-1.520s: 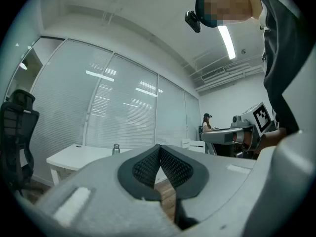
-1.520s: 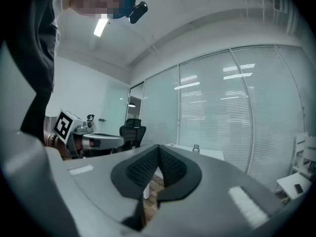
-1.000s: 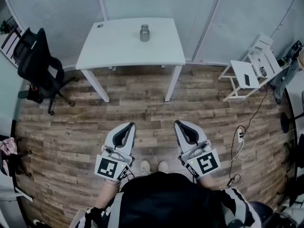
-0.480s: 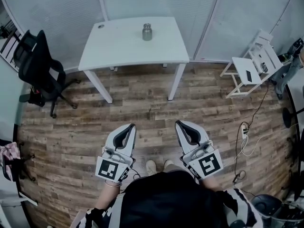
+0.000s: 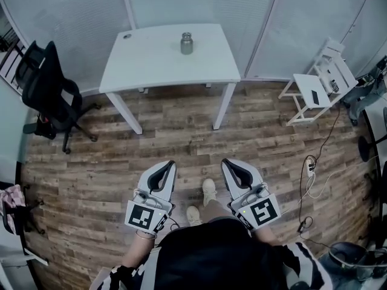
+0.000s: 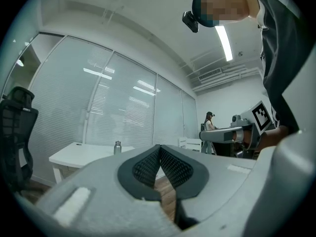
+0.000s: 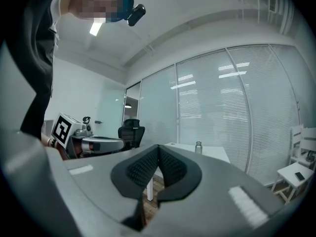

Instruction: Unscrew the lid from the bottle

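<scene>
Your left gripper [image 5: 170, 164] and right gripper [image 5: 225, 161] are both clenched on nothing, jaws pressed together, pointing level side by side above the wood floor [image 5: 181, 132]; the print you can make out is a black-and-white square marker [image 5: 146, 217] on each gripper's cube; the bottle [image 5: 186, 43] stands upright on the white table [image 5: 151, 65], long axis vertical, lid [image 5: 186, 35] on top pointing up; it sits toward the table's far edge, well apart from both grippers.
</scene>
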Demonstrator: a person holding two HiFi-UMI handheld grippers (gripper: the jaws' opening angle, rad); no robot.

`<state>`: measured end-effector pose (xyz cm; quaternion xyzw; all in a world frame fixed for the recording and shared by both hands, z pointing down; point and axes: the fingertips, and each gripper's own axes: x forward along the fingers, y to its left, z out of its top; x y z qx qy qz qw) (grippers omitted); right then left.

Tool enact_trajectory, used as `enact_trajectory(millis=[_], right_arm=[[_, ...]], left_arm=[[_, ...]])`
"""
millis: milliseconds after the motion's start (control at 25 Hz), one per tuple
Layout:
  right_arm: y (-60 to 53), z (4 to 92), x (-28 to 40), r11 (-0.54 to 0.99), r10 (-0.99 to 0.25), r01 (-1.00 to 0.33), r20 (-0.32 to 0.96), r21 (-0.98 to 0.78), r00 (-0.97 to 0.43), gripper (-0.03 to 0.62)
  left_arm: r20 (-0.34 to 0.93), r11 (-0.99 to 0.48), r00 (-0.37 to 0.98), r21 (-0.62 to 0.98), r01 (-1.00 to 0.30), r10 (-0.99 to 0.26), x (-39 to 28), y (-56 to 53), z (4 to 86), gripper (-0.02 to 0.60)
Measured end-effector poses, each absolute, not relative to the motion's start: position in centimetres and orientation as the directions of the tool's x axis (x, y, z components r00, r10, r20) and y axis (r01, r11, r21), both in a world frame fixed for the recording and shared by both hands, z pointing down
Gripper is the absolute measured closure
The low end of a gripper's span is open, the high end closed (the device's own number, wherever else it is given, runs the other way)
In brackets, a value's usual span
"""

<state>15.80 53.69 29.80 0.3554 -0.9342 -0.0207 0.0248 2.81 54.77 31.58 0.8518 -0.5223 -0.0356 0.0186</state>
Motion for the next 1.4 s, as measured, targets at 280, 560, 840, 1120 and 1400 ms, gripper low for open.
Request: enact_trajectory(millis=[280,560,840,1120,1400], right_arm=[[52.3,29.9,15.6,0.738,-0.674,-0.674,0.029,0.027,-0.738,0.594],[48.9,29.9,16.3,0.734,-0.679,-0.678,0.032,0.037,-0.733,0.594],[44.4,29.2,15.9,0.737,-0.675,-0.674,0.011,0.049,-0.738,0.594],[40.0,29.3,15.2,0.753,-0.657,-0.656,0.011,0.044,-0.753,0.594],[34.8,29.2,14.8,0.765,-0.643,-0.642,0.011,0.046,-0.765,0.594]], left_arm=[[-0.037,-0.439,0.437,0.069,-0.896,-0.899,2.3,53.8,32.0,0.584],[-0.043,-0.424,0.422,0.053,-0.904,-0.905,2.4,50.8,31.6,0.584],[-0.053,-0.401,0.399,0.049,-0.915,-0.915,1.6,47.2,31.4,0.584],[-0.049,-0.39,0.388,0.05,-0.919,-0.92,1.1,42.8,31.7,0.584],[-0.046,-0.376,0.375,0.034,-0.926,-0.926,0.6,37.8,31.2,0.584]])
